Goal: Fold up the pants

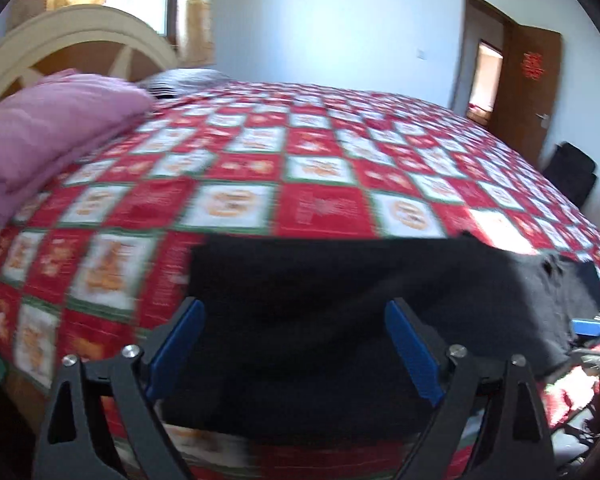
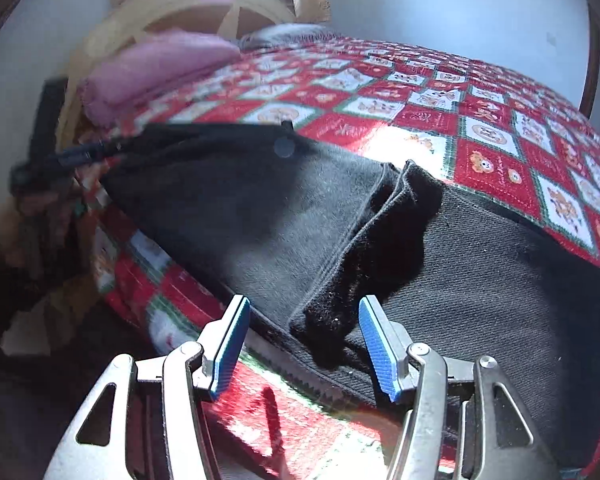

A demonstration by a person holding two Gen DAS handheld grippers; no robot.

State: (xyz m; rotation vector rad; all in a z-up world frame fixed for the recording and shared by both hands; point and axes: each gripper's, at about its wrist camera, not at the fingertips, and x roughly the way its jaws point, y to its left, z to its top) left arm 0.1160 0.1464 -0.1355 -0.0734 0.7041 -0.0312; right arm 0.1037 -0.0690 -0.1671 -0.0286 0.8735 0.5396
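Black pants lie along the near edge of the bed, and in the right wrist view the pants show a thick folded ridge running toward me. My left gripper hangs over the left part of the cloth with its blue pads spread wide; the fabric lies under and between them and neither pad presses on it. My right gripper stands open astride the end of the ridge, with a gap on both sides. Its blue tip shows at the right edge of the left wrist view.
The bed carries a red and white checked cover. A folded pink blanket lies by the cream headboard. A brown door and a dark object stand at the far right. The bed's edge drops off at the left.
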